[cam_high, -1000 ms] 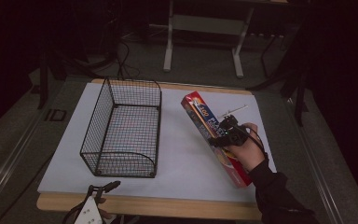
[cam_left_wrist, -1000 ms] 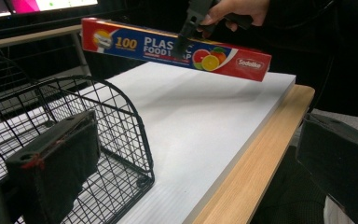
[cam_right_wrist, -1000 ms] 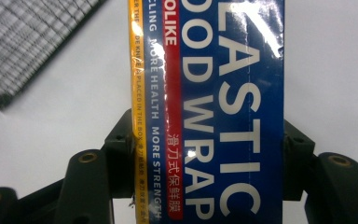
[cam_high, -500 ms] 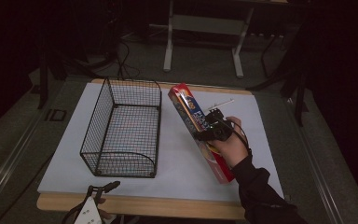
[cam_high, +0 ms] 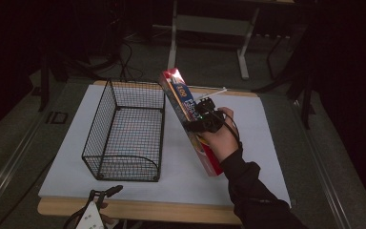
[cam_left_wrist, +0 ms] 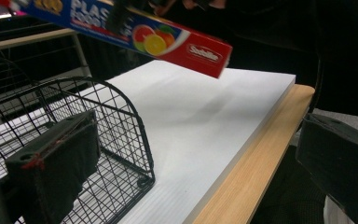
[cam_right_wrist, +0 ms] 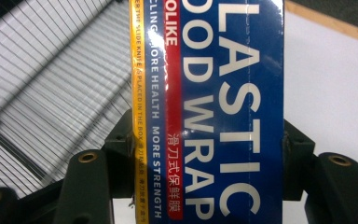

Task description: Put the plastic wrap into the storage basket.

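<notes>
One gripper (cam_high: 201, 120) clamps the plastic wrap box (cam_high: 187, 114) aloft.

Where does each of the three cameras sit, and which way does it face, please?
High view: above the person's side, looking forward and down on the table; right hand shows.
Left gripper view: at the near edge, looking across past the wire basket; own jaws apart.
Right gripper view: tight on the plastic wrap box, clamped between its jaws.
Shared: box and basket in all three.
</notes>
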Demonstrator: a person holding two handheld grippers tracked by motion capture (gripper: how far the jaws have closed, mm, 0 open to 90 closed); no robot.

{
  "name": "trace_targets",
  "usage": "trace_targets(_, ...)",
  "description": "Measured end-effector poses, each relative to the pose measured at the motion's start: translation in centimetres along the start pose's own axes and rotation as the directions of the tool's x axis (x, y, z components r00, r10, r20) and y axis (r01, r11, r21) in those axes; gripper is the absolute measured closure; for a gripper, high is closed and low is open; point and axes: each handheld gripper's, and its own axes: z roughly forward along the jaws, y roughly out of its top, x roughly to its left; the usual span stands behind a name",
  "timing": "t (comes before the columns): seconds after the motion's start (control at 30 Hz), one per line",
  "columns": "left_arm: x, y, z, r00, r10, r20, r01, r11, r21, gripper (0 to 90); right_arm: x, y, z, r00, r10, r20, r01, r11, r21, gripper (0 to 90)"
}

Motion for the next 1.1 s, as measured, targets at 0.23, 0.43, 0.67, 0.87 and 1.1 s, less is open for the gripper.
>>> trace_targets(0.23,0.0,0.0,0.0,1.0000,0.003,0.003,-0.003,1.0000,0.002,0.2,1.5,2.7,-0.8,1.0000,0.005,-0.003,-0.005,0.999,-0.045,39.5)
trace_targets(0.43,0.0,0.0,-0.1,1.0000,0.006,0.003,-0.006,1.0000,0.003,0.2,2.4,4.8,-1.4,0.9999,0.012,0.005,-0.012,0.997,-0.073,39.5)
trace_targets(0.67,0.0,0.0,-0.1,1.0000,0.006,0.007,-0.006,1.0000,0.002,0.2,3.2,6.9,-1.6,0.9997,0.023,0.009,-0.022,0.994,-0.103,39.5)
trace_targets(0.87,-0.1,0.0,-0.1,0.9999,0.008,0.012,-0.008,1.0000,0.002,0.2,4.0,8.1,-1.3,0.9995,0.031,0.003,-0.030,0.992,-0.122,39.5)
trace_targets(1.1,0.0,0.0,-0.1,0.9998,0.010,0.017,-0.010,1.0000,0.003,0.2,5.3,9.0,-0.6,0.9994,0.034,-0.006,-0.034,0.990,-0.138,39.5)
